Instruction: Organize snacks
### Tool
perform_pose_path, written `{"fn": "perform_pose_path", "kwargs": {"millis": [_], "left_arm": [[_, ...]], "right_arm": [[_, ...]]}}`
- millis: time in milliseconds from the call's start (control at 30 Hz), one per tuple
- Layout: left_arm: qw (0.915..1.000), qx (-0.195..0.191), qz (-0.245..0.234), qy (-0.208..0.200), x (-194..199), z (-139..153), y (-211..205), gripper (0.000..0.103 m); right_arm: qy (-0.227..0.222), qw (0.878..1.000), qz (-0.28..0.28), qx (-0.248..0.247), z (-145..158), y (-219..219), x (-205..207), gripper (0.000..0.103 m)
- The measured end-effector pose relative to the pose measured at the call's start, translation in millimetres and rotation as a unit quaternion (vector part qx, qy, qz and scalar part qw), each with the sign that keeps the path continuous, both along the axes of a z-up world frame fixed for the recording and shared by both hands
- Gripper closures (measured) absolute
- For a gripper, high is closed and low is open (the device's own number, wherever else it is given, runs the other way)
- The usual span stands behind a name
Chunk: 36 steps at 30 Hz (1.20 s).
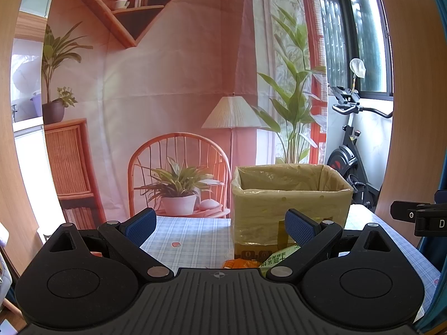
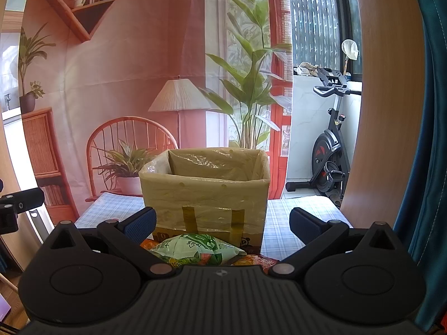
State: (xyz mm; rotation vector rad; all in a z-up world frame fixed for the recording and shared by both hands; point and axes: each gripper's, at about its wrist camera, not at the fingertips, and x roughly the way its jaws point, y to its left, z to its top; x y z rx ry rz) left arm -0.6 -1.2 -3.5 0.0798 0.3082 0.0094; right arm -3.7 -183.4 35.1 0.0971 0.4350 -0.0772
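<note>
Through the left wrist camera I see my left gripper (image 1: 220, 227) with its blue-padded fingers (image 1: 141, 223) spread wide and nothing between them. The cardboard box (image 1: 290, 195), lined with clear plastic and open at the top, stands on the checked tablecloth (image 1: 190, 234) at about one o'clock from the gripper, its lower front corner just behind the right finger. A green snack packet (image 1: 279, 258) peeks out at five o'clock, right under that finger and against the box's foot, with an orange packet (image 1: 240, 264) beside it toward six o'clock; the gripper body hides most of both. Part of the other gripper's black frame (image 1: 419, 217) juts in at three o'clock. An exercise bike (image 1: 349, 153) stands beyond the table at two o'clock.

Through the right wrist camera my right gripper (image 2: 222, 223) is likewise wide apart and holds nothing. The box (image 2: 206, 189) sits dead ahead at twelve o'clock, filling the gap between the fingers. The green packet (image 2: 195, 247) lies at six o'clock, low between the fingers, resting against the box's front face, with orange packets (image 2: 251, 259) tucked beneath it toward five o'clock. The tablecloth (image 2: 279, 223) shows on both sides of the box. The bike (image 2: 329, 150) stands at two o'clock, a teal curtain (image 2: 430, 139) at three.
</note>
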Motion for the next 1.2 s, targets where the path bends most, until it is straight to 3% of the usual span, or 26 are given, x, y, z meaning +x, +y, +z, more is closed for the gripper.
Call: {"fn": "perform_pose_path", "kwargs": {"millis": [633, 867, 1067, 1200], "left_arm": [[1.0000, -0.001, 0.002, 0.002, -0.8, -3.4, 0.5, 0.003], [0.9997, -0.005, 0.013, 0.021, 10.1, -3.7, 3.6, 0.003], [0.9984, 0.042, 0.033, 0.019, 36.1, -7.3, -1.5, 0.003], [0.9984, 0.044, 0.022, 0.029, 58.5, -14.5, 1.9, 0.003]], "right_arm": [[0.000, 1.000, 0.000, 0.000, -0.4, 0.7, 0.4, 0.000], [0.005, 1.000, -0.003, 0.003, -4.1, -4.2, 1.2, 0.000], [0.003, 1.000, 0.002, 0.000, -14.1, -10.9, 24.4, 0.000], [0.009, 1.000, 0.007, 0.020, -28.3, -23.1, 48.8, 0.000]]}}
